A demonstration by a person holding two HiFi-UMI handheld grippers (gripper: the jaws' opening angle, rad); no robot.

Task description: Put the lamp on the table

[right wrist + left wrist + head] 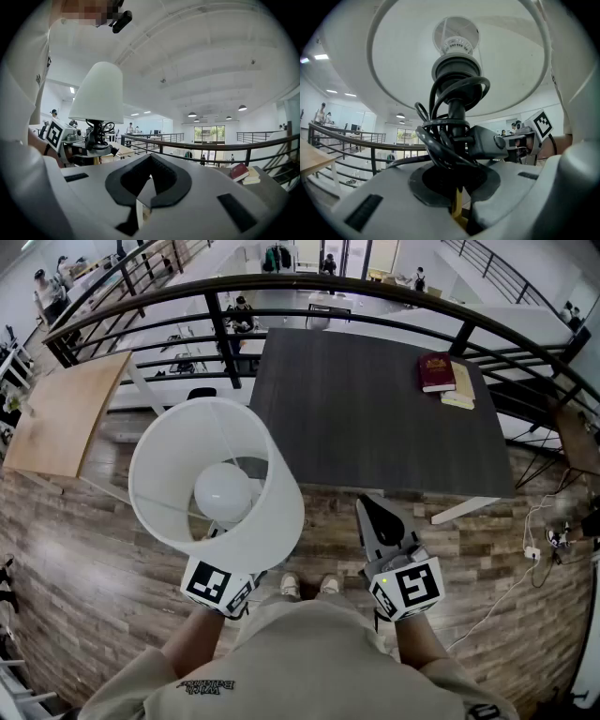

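The lamp [216, 474], with a white shade and a round bulb [223, 491], stands upright in the air over the wooden floor, just off the near left corner of the dark grey table [366, 409]. My left gripper [457, 187] is shut on the lamp's black stem [457, 110], which has its cord coiled round it. In the head view the shade hides those jaws, and only the marker cube [216, 584] shows. My right gripper [372, 504] is shut and holds nothing, level with the table's near edge. The right gripper view shows the lamp [98, 93] at left.
A red book [437, 371] on a beige one [459, 388] lies at the table's far right. A black railing [281, 287] curves behind the table. A light wooden board [66, 413] stands at left. Cables [548, 540] lie on the floor at right.
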